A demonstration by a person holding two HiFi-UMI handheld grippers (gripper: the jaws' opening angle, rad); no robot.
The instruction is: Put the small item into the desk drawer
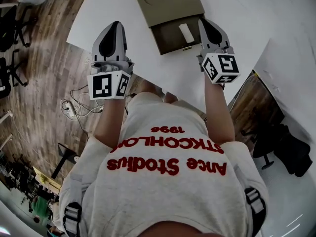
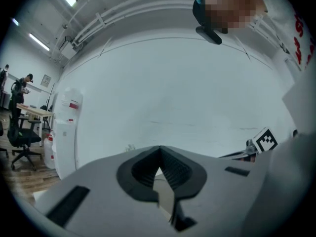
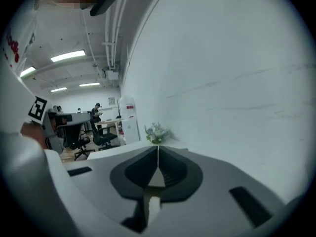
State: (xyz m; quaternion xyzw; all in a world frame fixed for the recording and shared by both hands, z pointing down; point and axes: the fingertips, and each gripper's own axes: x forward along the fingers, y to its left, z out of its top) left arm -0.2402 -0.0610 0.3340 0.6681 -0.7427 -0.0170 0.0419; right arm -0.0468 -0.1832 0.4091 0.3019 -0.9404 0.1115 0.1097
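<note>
An olive desk drawer unit stands on the white desk, and its drawer is pulled out toward me. The small white item lies inside the drawer at its right side. My right gripper sits just to the right of that item, over the drawer's right edge; its jaws meet at the tips and hold nothing. My left gripper hovers over the desk's near edge, well left of the drawer, its jaws also closed on nothing.
Wooden floor with loose cables and office chairs lies to the left. A second white desk and a black chair are on the right. The gripper views show a white wall, a white cabinet and a small plant.
</note>
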